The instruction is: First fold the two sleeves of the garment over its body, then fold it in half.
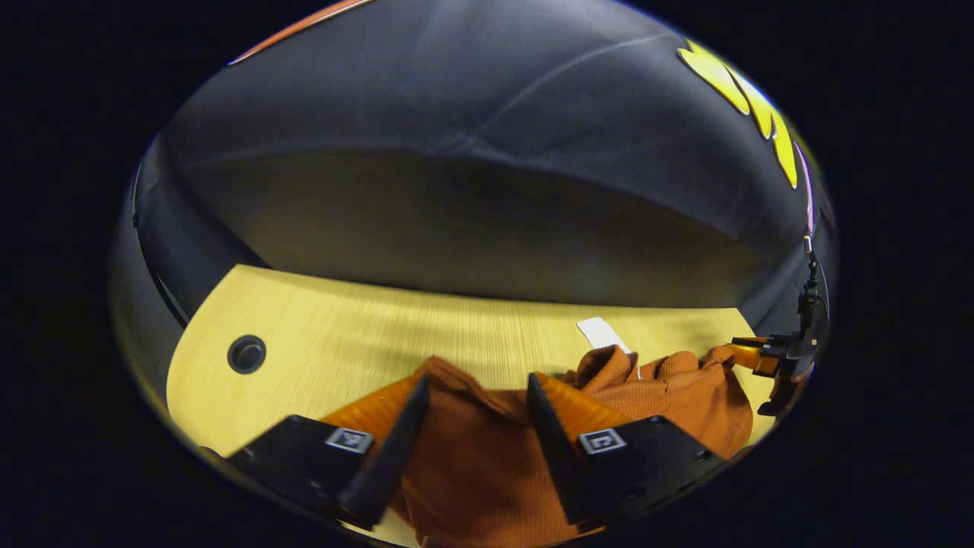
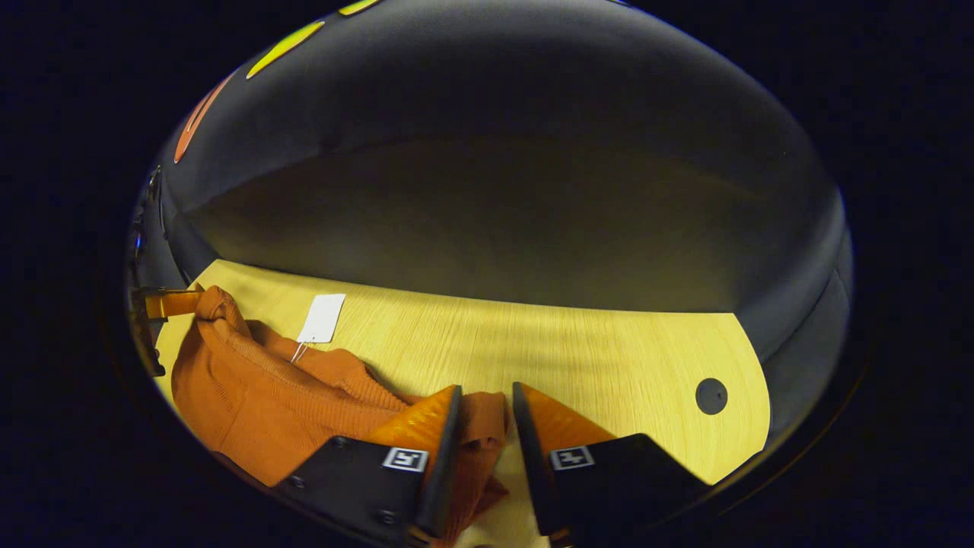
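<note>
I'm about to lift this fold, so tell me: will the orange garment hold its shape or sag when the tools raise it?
Likely floppy: the garment lies bunched in soft ridges on the table, so it should sag between the grip points. Its ribbed knit looks fairly thick, so probably not slippery. The tag hangs on a thin string and may swing or catch.

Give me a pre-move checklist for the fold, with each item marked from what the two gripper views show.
1. Left gripper around the orange garment: cloth lies between its fingers; grip cannot tell.
2. Right gripper on cloth: fabric sits in its narrow gap; pressing cannot tell.
3. Garment lying flat: not ok, bunched.
4. White tag away from both grippers: ok.
5. Bare table beyond the garment: ok.
</note>
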`<control>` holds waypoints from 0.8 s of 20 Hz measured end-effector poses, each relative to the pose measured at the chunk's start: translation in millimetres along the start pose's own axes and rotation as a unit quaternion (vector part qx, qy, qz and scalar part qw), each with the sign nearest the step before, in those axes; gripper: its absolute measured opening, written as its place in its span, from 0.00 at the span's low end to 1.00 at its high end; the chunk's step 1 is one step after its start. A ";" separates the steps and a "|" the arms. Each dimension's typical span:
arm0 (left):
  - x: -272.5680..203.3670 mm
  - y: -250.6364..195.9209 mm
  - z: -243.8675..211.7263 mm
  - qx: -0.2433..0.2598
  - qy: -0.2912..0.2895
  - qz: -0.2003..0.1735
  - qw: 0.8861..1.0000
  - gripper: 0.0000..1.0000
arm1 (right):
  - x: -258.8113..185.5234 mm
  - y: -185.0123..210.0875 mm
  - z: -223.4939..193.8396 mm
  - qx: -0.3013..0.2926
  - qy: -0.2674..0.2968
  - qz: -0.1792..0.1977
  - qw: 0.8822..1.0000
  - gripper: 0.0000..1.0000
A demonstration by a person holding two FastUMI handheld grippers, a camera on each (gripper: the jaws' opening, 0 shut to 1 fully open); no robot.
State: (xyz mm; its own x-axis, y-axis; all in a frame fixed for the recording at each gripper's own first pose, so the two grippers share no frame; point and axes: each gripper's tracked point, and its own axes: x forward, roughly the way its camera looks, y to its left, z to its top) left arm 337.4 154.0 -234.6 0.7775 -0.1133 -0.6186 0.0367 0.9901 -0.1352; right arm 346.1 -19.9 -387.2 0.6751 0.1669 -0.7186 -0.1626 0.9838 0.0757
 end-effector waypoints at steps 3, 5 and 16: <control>-27.9 -0.6 20.9 0.000 -0.016 0.012 1.000 0.98 | -24.4 -0.1 16.6 -0.003 -0.017 -0.012 1.000 0.72; -71.9 -6.8 58.6 -0.013 -0.070 0.018 0.997 0.98 | -65.2 7.6 47.7 -0.008 -0.064 -0.022 0.998 0.86; -362.7 -87.5 157.1 0.038 -0.314 0.033 0.948 0.98 | -362.8 72.0 142.8 0.020 -0.315 -0.039 0.948 0.90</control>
State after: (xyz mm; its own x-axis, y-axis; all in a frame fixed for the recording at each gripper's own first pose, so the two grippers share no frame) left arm 150.8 121.4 123.2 0.9993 -0.0025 -0.0377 0.0009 0.9992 -0.0412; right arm 192.3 -0.2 -22.4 0.9819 0.0875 -0.1678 -0.0760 0.9944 0.0737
